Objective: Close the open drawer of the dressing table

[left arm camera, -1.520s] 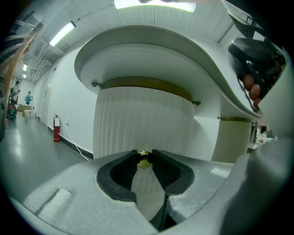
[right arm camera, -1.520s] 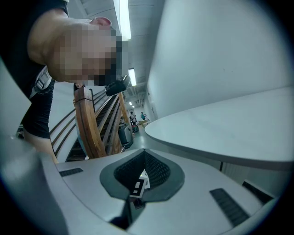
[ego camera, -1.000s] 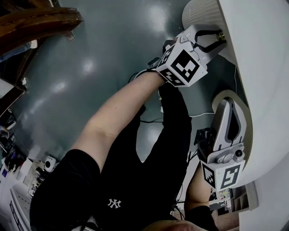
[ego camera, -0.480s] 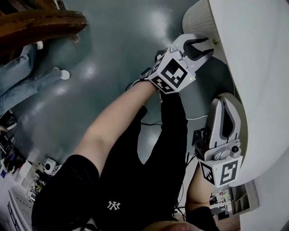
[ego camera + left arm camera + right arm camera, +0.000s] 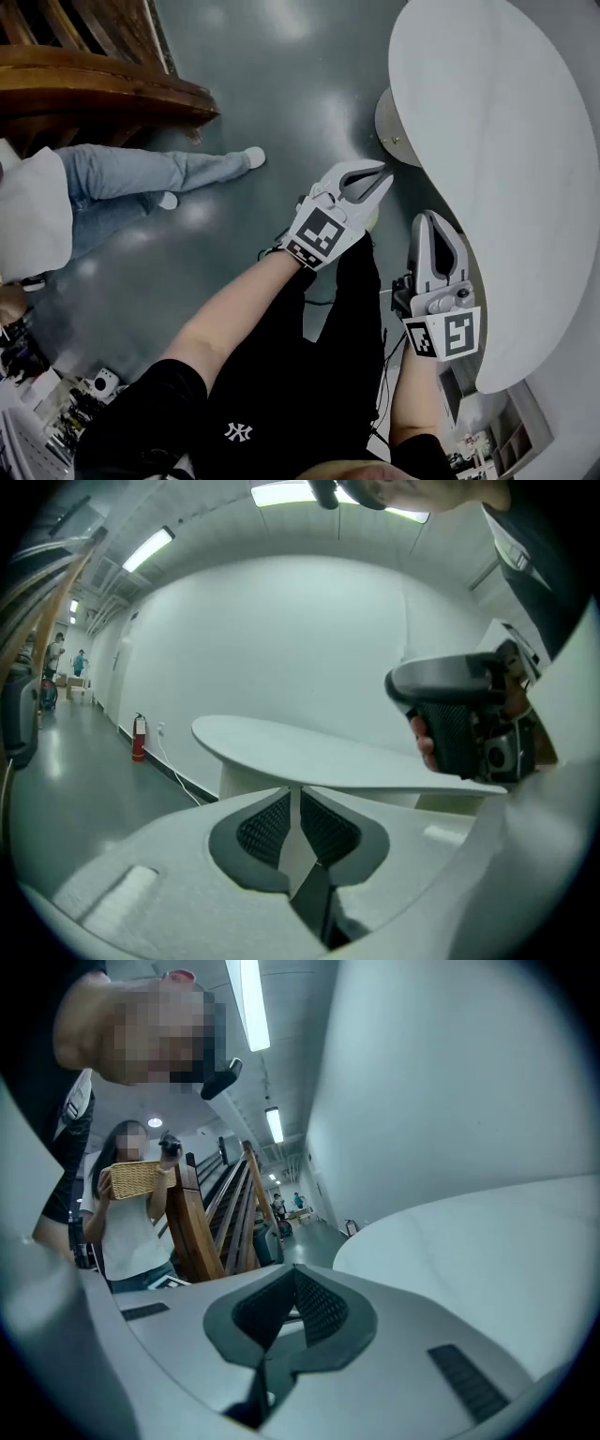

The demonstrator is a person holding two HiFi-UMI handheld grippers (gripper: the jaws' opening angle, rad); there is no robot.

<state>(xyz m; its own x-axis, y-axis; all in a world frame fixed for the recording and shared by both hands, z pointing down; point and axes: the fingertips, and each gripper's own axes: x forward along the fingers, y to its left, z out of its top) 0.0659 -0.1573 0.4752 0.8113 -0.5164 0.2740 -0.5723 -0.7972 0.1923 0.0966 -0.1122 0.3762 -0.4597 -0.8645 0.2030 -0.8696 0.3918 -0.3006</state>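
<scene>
Your left gripper (image 5: 380, 173): jaws just closing, tips together, nothing between. Your right gripper (image 5: 429, 221): jaws together, empty. Dressing table (image 5: 506, 141) just beyond fingertips.

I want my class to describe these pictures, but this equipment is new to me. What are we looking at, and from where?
No robot here: a person holds a two-jaw gripper in each hand. The head view looks down from their head at the left gripper and right gripper by a white dressing table; a small knob shows under its top. Nothing lies on that top. The other two pictures come from cameras on the grippers, looking along their jaws. The left jaws have just been closing; both pairs now meet on nothing. A bystander stands near wooden stairs.
</scene>
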